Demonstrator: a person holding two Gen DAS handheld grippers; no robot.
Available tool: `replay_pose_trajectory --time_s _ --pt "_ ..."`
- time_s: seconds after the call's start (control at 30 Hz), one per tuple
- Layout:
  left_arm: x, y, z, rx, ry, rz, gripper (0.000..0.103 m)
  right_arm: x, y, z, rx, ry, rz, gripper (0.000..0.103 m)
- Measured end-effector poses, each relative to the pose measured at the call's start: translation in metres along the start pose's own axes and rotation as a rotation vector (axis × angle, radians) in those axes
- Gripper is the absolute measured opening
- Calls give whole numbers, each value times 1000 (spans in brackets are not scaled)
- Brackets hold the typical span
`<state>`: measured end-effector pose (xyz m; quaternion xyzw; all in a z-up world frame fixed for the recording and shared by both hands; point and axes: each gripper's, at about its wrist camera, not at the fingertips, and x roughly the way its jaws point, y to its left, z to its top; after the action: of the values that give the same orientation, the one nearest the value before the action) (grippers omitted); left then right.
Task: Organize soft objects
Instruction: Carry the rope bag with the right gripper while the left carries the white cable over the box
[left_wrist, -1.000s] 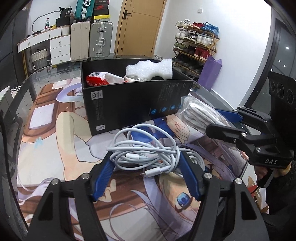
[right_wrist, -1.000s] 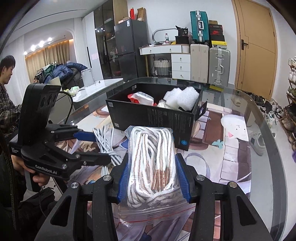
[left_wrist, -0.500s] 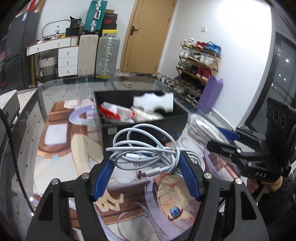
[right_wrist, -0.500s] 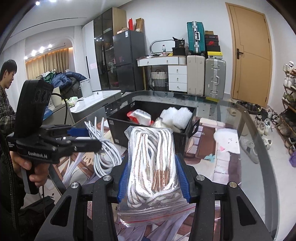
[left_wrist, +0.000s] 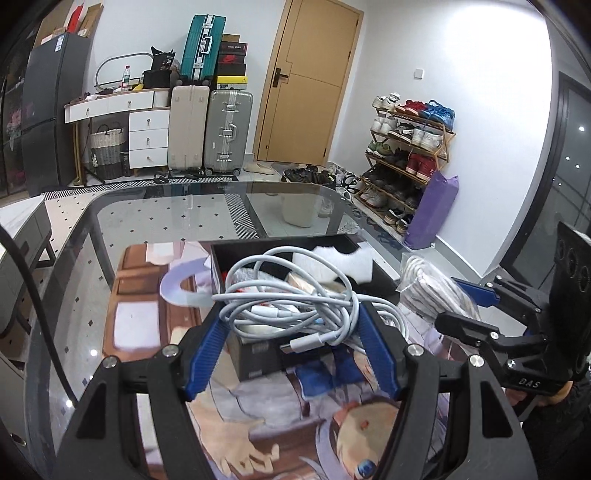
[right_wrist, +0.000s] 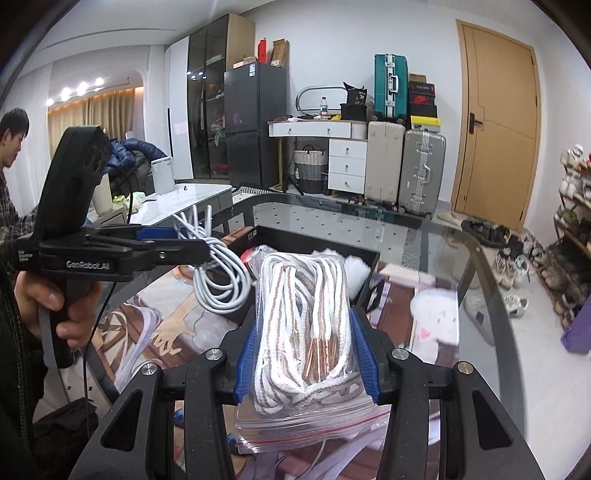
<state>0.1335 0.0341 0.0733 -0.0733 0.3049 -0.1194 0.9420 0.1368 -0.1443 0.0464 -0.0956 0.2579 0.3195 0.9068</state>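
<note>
Left gripper: pads closed on a loose coil of white cable, held in the air above the near wall of the black box. The plug end hangs free below the coil, toward the near side.

Right gripper: pads clamped on a clear zip bag of laces, also clear of the table. The bag's sealed end sags behind the pads. Seen from the left wrist, the bag sits just beside the box's right wall.

The box stands on a printed mat toward the far edge of the table and already holds white foam and a red-and-white packet.

Judgement: both loads are in transit to the box.

- Carry each load fully over the rim before letting go; the cable's outer loops spread wider than the pads and could snag the wall.
- Set the cable in the free left part, away from the foam.
- Lower the bag flat so the sagging end does not fold over the rim.
- Release one side at a time; the two tools are close together.
</note>
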Motion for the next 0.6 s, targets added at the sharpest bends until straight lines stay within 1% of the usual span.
replay_pose_trajectory --time_s 0.2,0.3,0.4,0.6 --pt "12 1 12 21 -2 10 69 9 -6 24 -30 -9 -23 47" --pt "19 1 17 27 6 19 69 18 -7 33 -50 0 -30 47" --pt "25 2 21 36 8 31 70 24 -6 38 -65 -7 -35 47" --pt "34 5 26 45 5 63 70 42 -11 42 -67 11 -42 47"
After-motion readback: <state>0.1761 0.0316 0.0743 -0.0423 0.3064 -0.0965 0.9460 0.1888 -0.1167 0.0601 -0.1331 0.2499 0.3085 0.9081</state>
